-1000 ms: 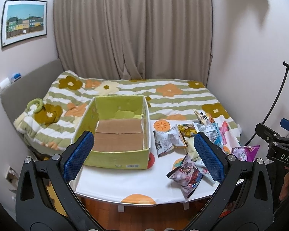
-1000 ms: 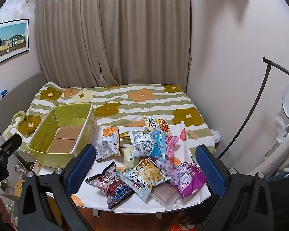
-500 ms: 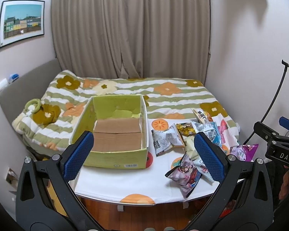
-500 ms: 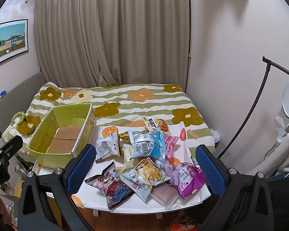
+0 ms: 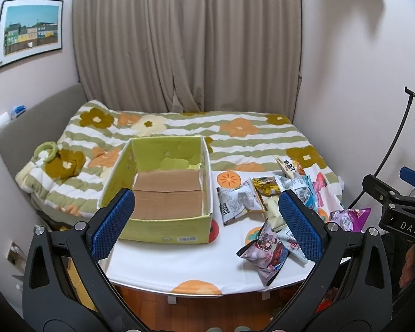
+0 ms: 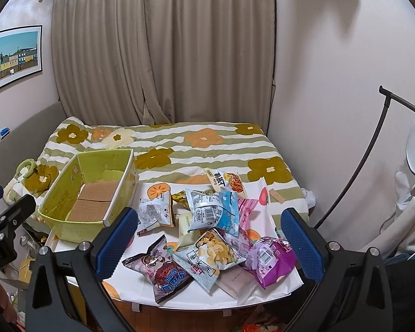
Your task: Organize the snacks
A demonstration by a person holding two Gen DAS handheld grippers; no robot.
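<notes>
From the left wrist camera, we see our left gripper (image 5: 206, 222) held above the table's (image 5: 179, 262) near edge, jaws released and holding nothing. A green cardboard box (image 5: 163, 191) sits at the table's left side, only bare cardboard showing inside — snack packets (image 5: 265, 210) lie heaped toward the right edge.

From the right wrist camera, our right gripper (image 6: 209, 242) hovers over that heap (image 6: 207, 238), jaws spread wide — gripping nothing. The box (image 6: 91, 191) stands at the far left corner.

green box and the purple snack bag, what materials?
Green box: looks like corrugated cardboard, matte printed outside, bare brown flaps on the floor inside. Purple snack bag: probably thin plastic film, glossy, judging by its crinkles and highlights.
</notes>
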